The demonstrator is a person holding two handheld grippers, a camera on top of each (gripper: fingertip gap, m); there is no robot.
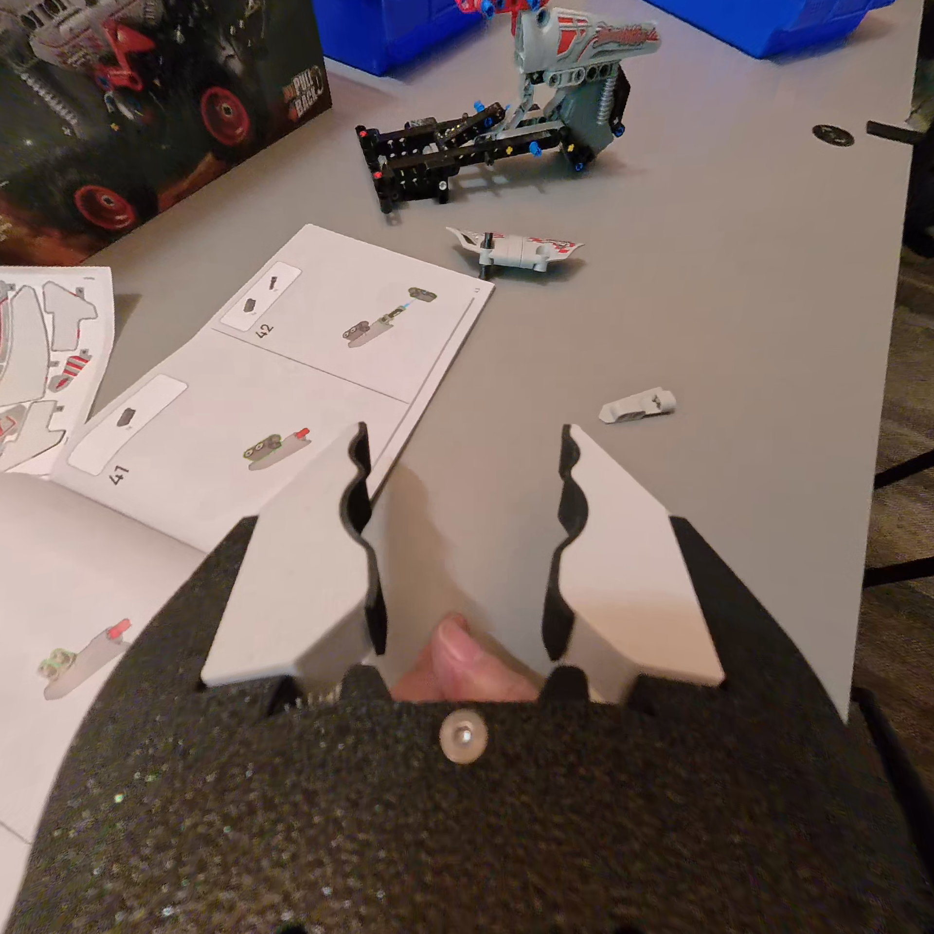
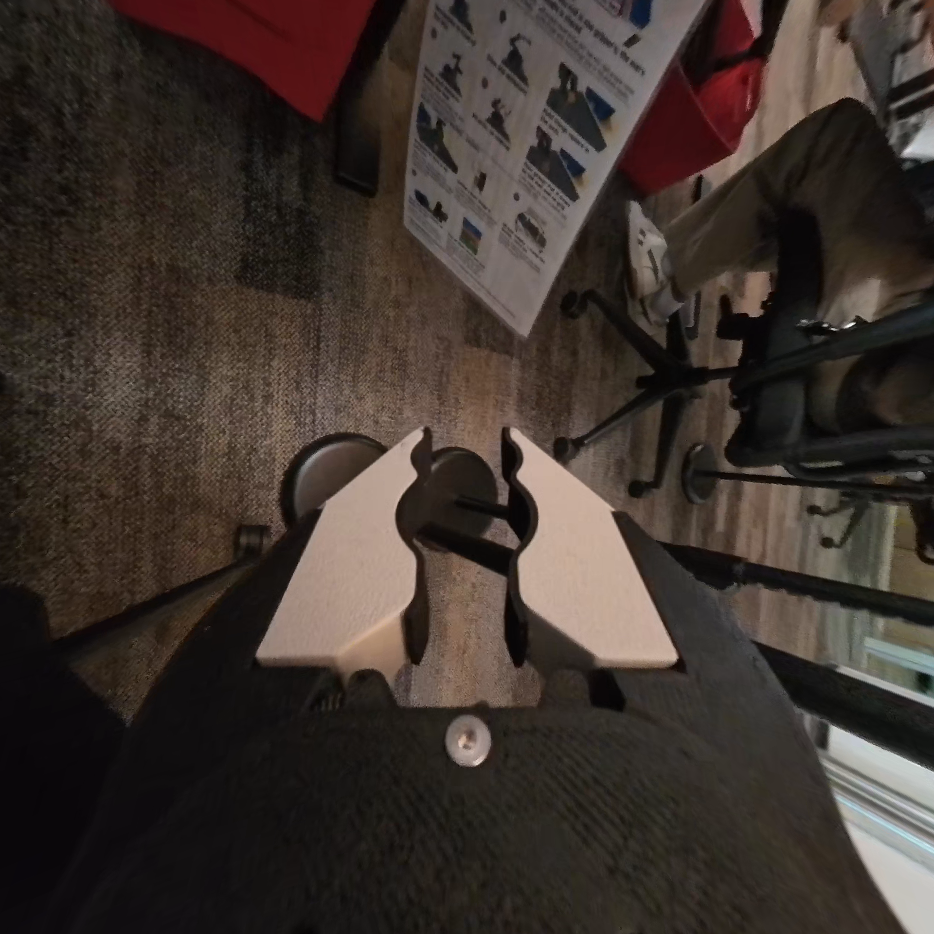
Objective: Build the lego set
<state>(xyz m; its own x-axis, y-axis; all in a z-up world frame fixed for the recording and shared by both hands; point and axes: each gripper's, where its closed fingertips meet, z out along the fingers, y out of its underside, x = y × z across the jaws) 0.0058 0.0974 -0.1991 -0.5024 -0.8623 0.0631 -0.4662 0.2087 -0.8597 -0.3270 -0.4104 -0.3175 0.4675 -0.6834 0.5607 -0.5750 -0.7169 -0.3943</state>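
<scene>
In the left wrist view, my left gripper (image 1: 465, 429) is open and empty above the grey table (image 1: 707, 328). Ahead stands the partly built model (image 1: 505, 121), a black frame with a grey and red body. A small grey and red sub-assembly (image 1: 515, 248) lies in front of it. A loose grey piece (image 1: 638, 405) lies to the right of my fingers. The open instruction booklet (image 1: 303, 364) lies to the left. In the right wrist view, my right gripper (image 2: 465, 434) is open a little and empty, pointing at the carpet floor away from the table.
The set's box (image 1: 141, 116) stands at the back left, a sticker sheet (image 1: 45, 364) lies at the left, and blue bins (image 1: 404, 30) are at the back. The right wrist view shows carpet, a printed sheet (image 2: 520, 146), red bins (image 2: 702, 121), chair bases and a seated person's leg (image 2: 788, 192). Left tips to right tips: about 60 cm. My right tips are about 55 cm from the loose grey piece (image 1: 638, 405), my left tips only 6 cm. My left tips are roughly 25 cm from the partly built model (image 1: 505, 121).
</scene>
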